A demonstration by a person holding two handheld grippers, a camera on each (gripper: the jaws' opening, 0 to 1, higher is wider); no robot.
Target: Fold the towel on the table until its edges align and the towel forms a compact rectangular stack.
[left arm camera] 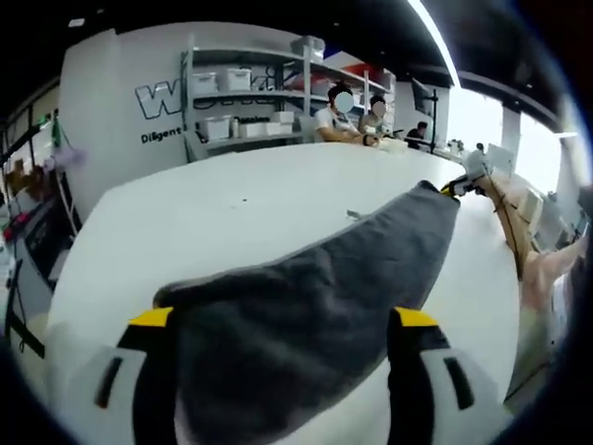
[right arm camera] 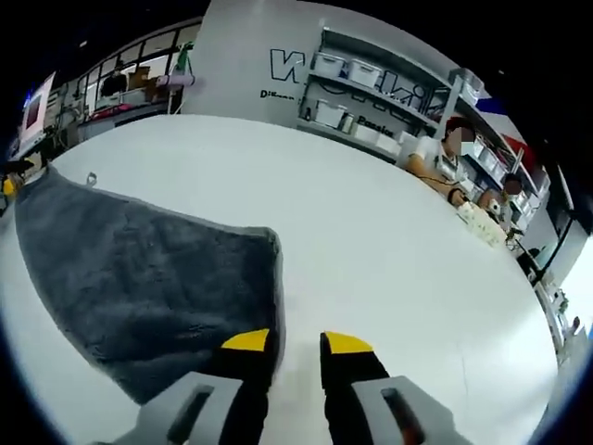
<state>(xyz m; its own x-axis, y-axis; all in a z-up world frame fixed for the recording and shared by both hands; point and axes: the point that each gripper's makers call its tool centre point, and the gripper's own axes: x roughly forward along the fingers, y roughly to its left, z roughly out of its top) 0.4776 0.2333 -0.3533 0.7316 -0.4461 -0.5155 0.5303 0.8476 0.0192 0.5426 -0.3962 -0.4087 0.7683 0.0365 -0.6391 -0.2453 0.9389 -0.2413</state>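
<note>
A dark grey towel [left arm camera: 306, 306] lies spread on the white table [left arm camera: 241, 199]. In the left gripper view it runs from between my jaws up to the right. My left gripper [left arm camera: 283, 317] is open, its yellow-tipped jaws wide apart with the towel's near end between them. My right gripper [left arm camera: 460, 183] sits at the towel's far tip. In the right gripper view the towel [right arm camera: 148, 278] spreads to the left, and its right edge runs down to the left jaw. My right gripper [right arm camera: 296, 343] has a narrow gap, with bare table showing in it. My left gripper [right arm camera: 7, 185] is at the towel's far corner.
The round white table [right arm camera: 389, 260] stretches wide beyond the towel. Several people [left arm camera: 345, 120] sit at its far side. Behind them stand shelves with white bins [left arm camera: 241, 93] against a wall. A small loop tag [right arm camera: 90, 178] sits on the towel's far edge.
</note>
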